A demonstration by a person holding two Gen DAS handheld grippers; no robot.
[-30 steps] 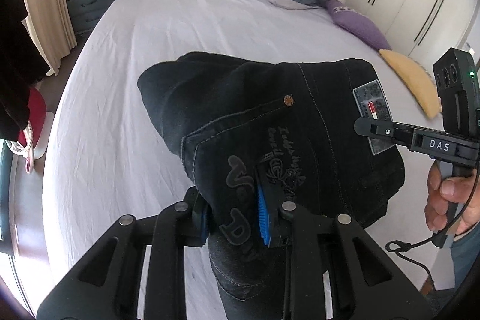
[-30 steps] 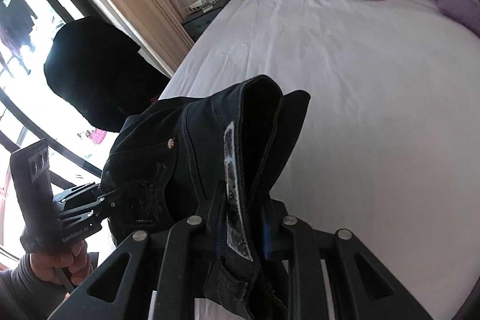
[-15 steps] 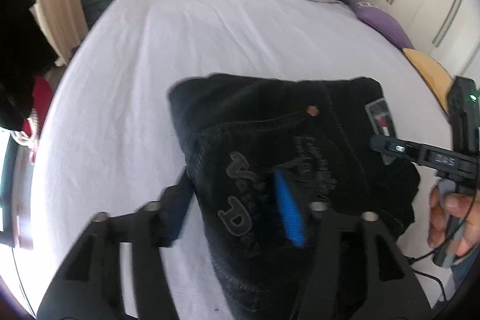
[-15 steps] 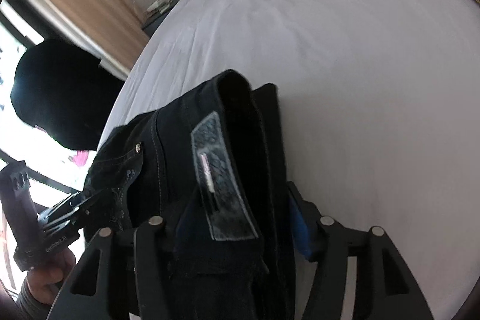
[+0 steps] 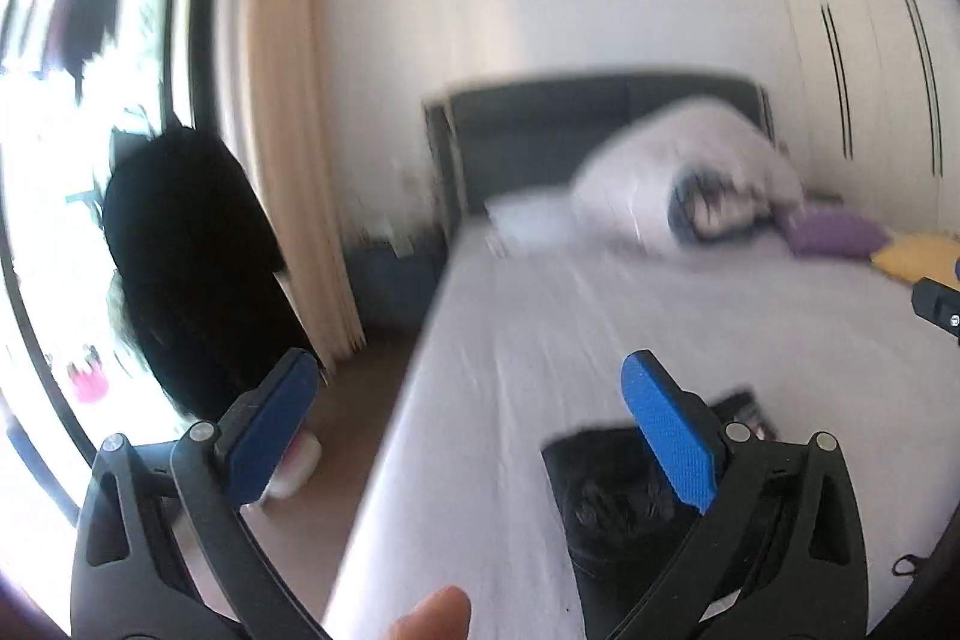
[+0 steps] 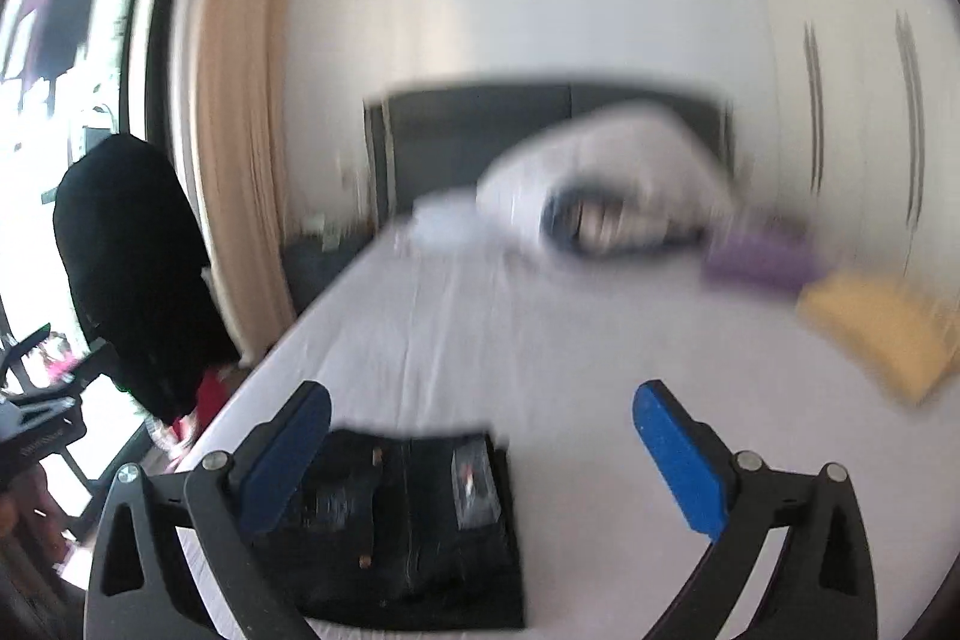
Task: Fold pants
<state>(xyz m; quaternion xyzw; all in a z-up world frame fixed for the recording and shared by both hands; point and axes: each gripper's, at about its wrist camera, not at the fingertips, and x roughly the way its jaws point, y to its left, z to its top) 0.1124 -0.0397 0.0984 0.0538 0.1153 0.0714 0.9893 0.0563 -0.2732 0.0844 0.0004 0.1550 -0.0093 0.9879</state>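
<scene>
The black pants (image 6: 414,526) lie folded into a compact rectangle on the white bed (image 6: 540,340), near its front edge. In the left wrist view they (image 5: 618,508) show low, partly behind my right finger. My left gripper (image 5: 468,436) is open and empty, raised above the bed's left edge. My right gripper (image 6: 480,454) is open and empty, raised above the pants. Both views are blurred by motion.
A rolled white duvet (image 6: 606,178) and pillow lie at the dark headboard. Purple (image 6: 756,256) and yellow (image 6: 882,334) cushions lie at the right. A black garment (image 6: 132,274) hangs by the window at left. Wardrobe doors (image 5: 870,88) stand at right.
Both grippers have let go of the pants, opened wide, and lifted back so the views tilt up to the room. The pants now rest folded on the bed.
</scene>
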